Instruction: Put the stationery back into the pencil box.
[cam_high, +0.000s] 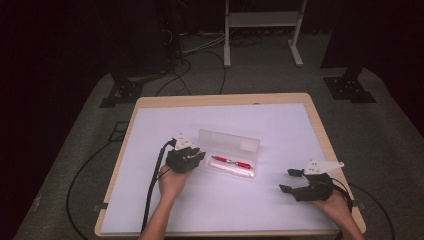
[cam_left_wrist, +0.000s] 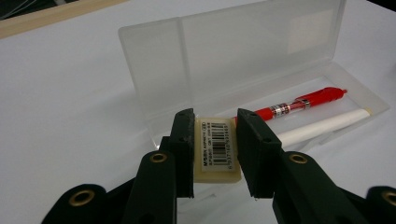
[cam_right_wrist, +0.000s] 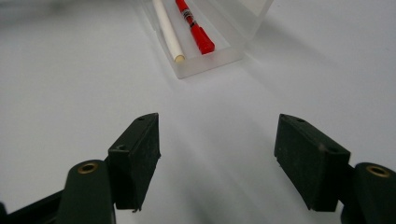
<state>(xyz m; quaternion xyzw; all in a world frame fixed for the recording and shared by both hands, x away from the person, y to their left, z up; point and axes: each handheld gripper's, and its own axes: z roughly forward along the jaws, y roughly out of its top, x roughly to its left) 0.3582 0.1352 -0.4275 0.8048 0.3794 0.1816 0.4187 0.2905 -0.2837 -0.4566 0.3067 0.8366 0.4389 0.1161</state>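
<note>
A clear plastic pencil case (cam_high: 248, 146) lies open mid-table, its lid (cam_left_wrist: 243, 46) standing upright. Inside lie a red pen (cam_high: 231, 161) (cam_left_wrist: 303, 102) (cam_right_wrist: 195, 28) and a white stick (cam_high: 236, 170) (cam_left_wrist: 322, 127) (cam_right_wrist: 168, 32). My left gripper (cam_high: 186, 157) (cam_left_wrist: 215, 123) is at the case's left end, shut on a cream eraser (cam_left_wrist: 216, 149) with a barcode label, held at or just over the case's left end. My right gripper (cam_high: 289, 180) (cam_right_wrist: 217, 140) hovers wide open over bare mat to the right of the case, nothing between its jaws.
A white mat (cam_high: 280, 125) covers the wooden table (cam_high: 225, 99). Black cables trail off the table's left side and beside my right hand. Beyond the far edge are a dark floor, stand feet and a white frame (cam_high: 260, 20).
</note>
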